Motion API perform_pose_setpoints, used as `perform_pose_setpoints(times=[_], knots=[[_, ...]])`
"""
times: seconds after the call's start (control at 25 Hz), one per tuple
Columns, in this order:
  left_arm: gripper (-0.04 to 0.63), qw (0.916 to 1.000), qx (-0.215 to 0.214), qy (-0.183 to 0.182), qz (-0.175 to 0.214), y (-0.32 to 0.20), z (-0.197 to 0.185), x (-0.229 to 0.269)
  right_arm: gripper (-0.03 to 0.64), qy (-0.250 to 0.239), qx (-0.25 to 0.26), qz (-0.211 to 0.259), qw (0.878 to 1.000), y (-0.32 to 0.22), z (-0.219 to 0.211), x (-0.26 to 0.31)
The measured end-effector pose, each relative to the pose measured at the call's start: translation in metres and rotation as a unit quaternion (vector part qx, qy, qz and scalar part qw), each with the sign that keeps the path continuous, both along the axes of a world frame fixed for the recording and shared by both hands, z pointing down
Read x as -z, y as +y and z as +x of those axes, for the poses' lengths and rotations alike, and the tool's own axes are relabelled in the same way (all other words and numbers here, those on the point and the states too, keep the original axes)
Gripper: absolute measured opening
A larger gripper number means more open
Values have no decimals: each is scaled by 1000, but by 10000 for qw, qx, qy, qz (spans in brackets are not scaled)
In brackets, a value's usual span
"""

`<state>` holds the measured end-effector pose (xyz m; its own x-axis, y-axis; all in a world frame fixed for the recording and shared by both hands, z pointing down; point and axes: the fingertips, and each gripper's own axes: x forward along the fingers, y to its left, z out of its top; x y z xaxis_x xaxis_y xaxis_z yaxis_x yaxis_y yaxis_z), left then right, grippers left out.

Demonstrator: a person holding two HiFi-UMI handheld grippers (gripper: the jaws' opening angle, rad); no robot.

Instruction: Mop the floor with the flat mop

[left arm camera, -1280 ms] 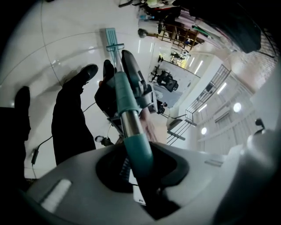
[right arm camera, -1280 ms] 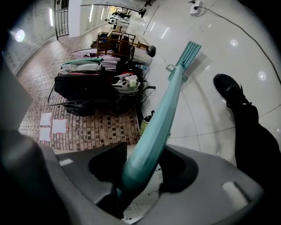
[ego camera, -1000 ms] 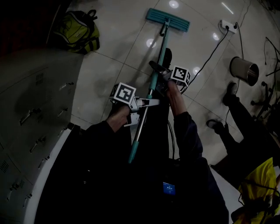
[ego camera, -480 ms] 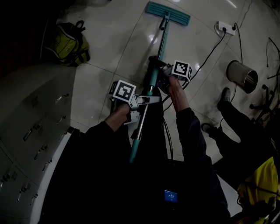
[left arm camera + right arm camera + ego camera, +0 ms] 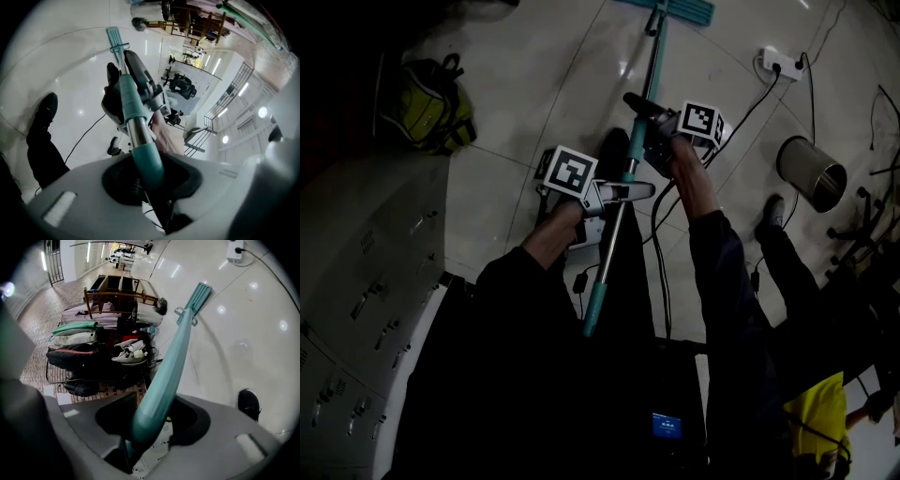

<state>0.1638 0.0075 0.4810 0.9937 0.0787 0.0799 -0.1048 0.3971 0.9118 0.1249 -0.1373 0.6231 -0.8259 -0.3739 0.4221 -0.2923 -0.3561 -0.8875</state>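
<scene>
A glossy tiled floor [image 5: 525,122] fills the scene, with grey lockers [image 5: 366,281] along its left edge. The flat mop [image 5: 653,70] slants across it, its teal head resting on the tiles far ahead. The left hand-held gripper [image 5: 626,193] is clamped on its lower handle, and the right hand-held gripper [image 5: 645,127] is clamped just above.

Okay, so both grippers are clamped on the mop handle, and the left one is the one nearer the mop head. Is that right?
Not quite. Both are shut on the mop handle, but the right gripper is the one nearer the mop head. The left gripper holds the handle further back, toward the person. The head view shows this.
</scene>
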Motion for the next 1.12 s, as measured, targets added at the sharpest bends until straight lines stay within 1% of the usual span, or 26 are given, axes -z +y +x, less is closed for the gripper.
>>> perform_pose_setpoints(times=[0.08,0.2,0.32,0.48,0.64,0.76,1.0,1.12], knots=[[84,9999,-19,8,102,-14,5,0,212,5,-29,72,10000,-16,6,3],[83,9992,-201,-153,315,-20,2,3,212,33,-42,221,9997,-27,8,14],[83,9975,-489,-277,425,-4,-10,9,212,154,78,370,9992,-18,0,25],[85,9957,-720,-288,508,32,-32,24,212,23,-69,441,9990,12,-23,45],[91,9958,-760,-147,485,87,-58,40,213,-58,-77,517,9986,64,-54,61],[92,9945,-899,-105,526,139,-82,45,213,-108,-65,503,9987,114,-82,66],[94,9938,-1063,-131,288,242,-135,49,215,-199,-37,358,9992,221,-137,62],[97,9933,-1127,-135,218,282,-155,48,215,-275,-141,214,9993,264,-157,57]])
